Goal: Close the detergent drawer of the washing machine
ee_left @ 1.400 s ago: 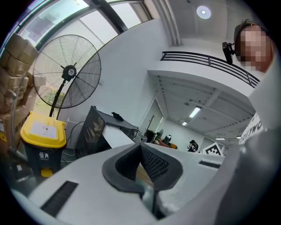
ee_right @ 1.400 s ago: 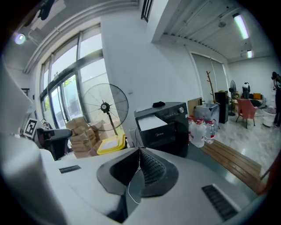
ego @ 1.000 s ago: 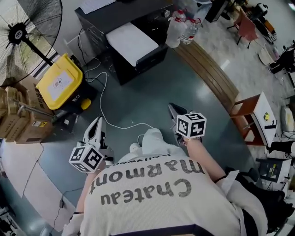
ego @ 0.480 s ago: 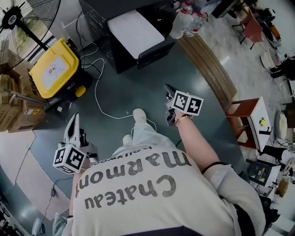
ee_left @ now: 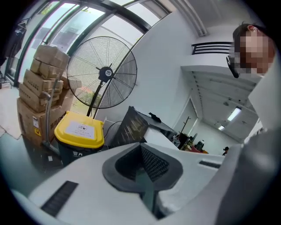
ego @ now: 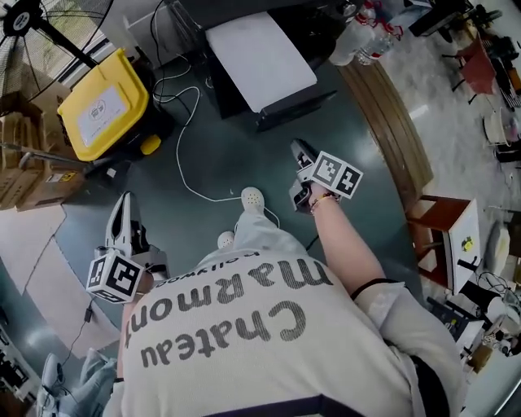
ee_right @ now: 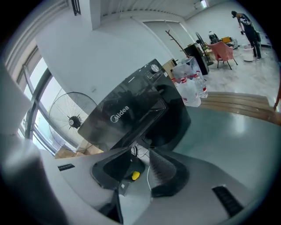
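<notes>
Grippers flank us as we look steeply down. The left gripper (ego: 122,204) is low at our left side, and the right gripper (ego: 299,151) is held out ahead at our right. Both are over the grey-green floor (ego: 244,155), and neither touches anything. Our two pale shoes (ego: 252,198) stand between them.

In the left gripper view we see its dark pads meeting at the tips with nothing caught in them, so that claw is closed and empty. Past it we see a yellow-lidded bin (ego: 102,110), a big standing fan (ego: 19,18) and stacked cardboard boxes (ego: 24,175).

The right gripper's jaws have just been opening. In its own view the pads stand clearly apart, and the gap shows only floor, a loose white cable (ego: 183,163) and a small yellow round piece (ego: 150,145) by the bin. Nothing sits between the pads, so that claw is open and empty.

The washing machine (ego: 260,57) stands at the top of the head view, well apart from both grippers, with the cable trailing across the floor from its left side. It is black with a pale, shiny top. In the right gripper view it appears tilted, straight beyond the open jaws, with a brand logo on its glossy panel, a control knob (ee_right: 153,68) near the upper corner and a dark round door (ee_right: 173,118) below.

We cannot pick out the detergent drawer on the machine's front, nor tell whether it is pushed in or out. A shrink-wrapped pack of water bottles (ego: 366,37) sits just right of the machine, beside a curved wooden strip (ego: 399,138) in the floor.
</notes>
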Demonstrator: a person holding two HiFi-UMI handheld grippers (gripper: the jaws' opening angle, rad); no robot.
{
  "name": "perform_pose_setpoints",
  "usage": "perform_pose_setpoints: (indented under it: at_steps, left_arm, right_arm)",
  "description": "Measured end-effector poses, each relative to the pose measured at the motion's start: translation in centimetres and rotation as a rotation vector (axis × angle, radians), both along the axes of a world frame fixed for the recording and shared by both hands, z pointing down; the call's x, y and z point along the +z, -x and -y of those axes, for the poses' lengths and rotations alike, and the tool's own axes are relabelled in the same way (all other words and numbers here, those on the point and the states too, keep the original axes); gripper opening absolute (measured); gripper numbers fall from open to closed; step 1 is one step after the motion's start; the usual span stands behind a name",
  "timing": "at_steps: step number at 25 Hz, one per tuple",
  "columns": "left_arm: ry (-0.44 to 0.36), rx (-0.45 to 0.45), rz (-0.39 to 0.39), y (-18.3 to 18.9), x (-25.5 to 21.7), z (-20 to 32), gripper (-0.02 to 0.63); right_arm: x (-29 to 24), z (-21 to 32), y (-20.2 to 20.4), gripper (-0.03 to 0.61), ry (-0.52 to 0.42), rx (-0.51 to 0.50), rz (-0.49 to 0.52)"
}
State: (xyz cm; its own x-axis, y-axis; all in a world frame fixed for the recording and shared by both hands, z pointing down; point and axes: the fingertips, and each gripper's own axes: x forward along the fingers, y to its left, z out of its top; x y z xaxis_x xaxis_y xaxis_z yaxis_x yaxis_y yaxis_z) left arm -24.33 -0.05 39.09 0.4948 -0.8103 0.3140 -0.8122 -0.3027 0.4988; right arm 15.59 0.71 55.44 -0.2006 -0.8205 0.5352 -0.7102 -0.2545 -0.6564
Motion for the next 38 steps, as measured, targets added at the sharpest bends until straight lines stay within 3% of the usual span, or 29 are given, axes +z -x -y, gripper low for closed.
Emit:
perform_pose_setpoints:
  at_steps: [1,2,11,18,23,28,33,38]
  left_arm:
    - [0.005,-0.014,-0.008,-0.3,0.0,0.5,0.008]
    - [0.009,-0.020,-0.011,-0.6,0.0,1.0,0.008]
    - [0.038,0.008,0.028,-3.8,0.4,5.2,0.008]
    - [0.048,0.023,0.035,-6.3,0.7,6.8,0.008]
    - [0.043,0.012,0.036,-7.3,0.4,7.9,0.008]
    - [0.033,0.000,0.021,-9.4,0.2,9.3,0.008]
    - [-0.055,-0.011,0.109,-10.8,-0.7,10.5,0.008]
    - [-0.062,-0.058,0.073,-11.0,-1.0,11.3,0.008]
  right_arm:
    - [0.5,0.6,-0.1,0.177,0.005,-0.006,0.024]
    - [1.0,1.2,-0.2,0.183,0.008,-0.013,0.047]
    - [2.7,6.6,-1.5,0.179,-0.047,0.022,0.253]
    - [3.4,7.2,-1.7,0.161,-0.103,0.041,0.485]
    - [2.7,7.3,-1.8,0.110,-0.095,-0.002,0.452]
    - [2.5,7.3,-1.9,0.096,-0.077,-0.004,0.539]
    - [2.2,7.0,-2.0,0.081,-0.056,-0.015,0.582]
    - [1.9,6.9,-2.3,0.081,-0.005,-0.043,0.543]
